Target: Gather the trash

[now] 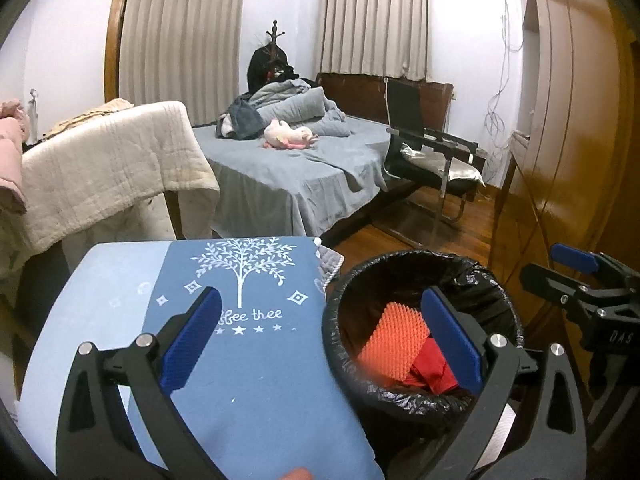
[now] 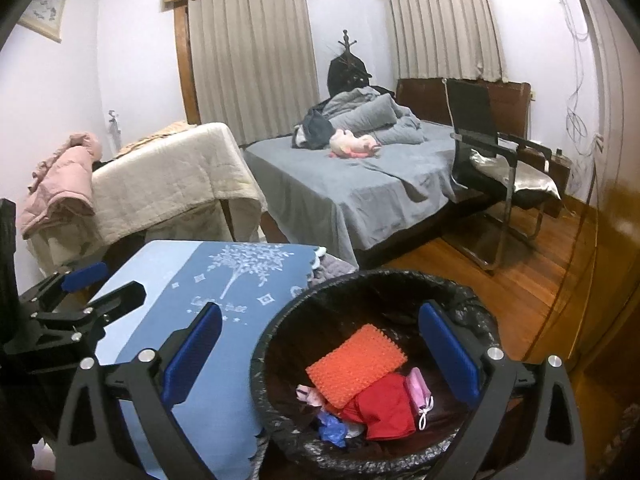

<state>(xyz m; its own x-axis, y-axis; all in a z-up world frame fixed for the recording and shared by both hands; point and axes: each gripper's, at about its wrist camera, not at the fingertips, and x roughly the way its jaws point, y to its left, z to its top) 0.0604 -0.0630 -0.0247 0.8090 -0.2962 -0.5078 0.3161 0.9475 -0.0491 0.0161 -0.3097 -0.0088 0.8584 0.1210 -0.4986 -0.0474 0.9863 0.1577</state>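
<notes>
A round bin [image 1: 416, 258] lined with a black bag stands beside a low table. Inside lie an orange spiky pad [image 1: 394, 336] and a red piece [image 1: 434, 378]. The right wrist view looks into the bin [image 2: 380, 276] and shows the orange pad [image 2: 356, 364], the red piece [image 2: 384, 408], a pink scrap [image 2: 418, 392] and a blue crumple [image 2: 332, 428]. My left gripper [image 1: 324, 338] is open and holds nothing, straddling the table edge and the bin's rim. My right gripper [image 2: 320, 350] is open over the bin with nothing in it. Each gripper shows in the other's view, the right gripper [image 1: 560, 270] and the left gripper [image 2: 104, 284].
The table wears a blue cloth [image 1: 240, 340] with a white tree print. Behind stand a blanket-draped rail [image 1: 112, 176], a grey bed [image 1: 296, 176] with a plush toy [image 1: 288, 134], and a black chair [image 1: 424, 148]. A wooden wardrobe [image 1: 560, 140] lines the right; wood floor lies between.
</notes>
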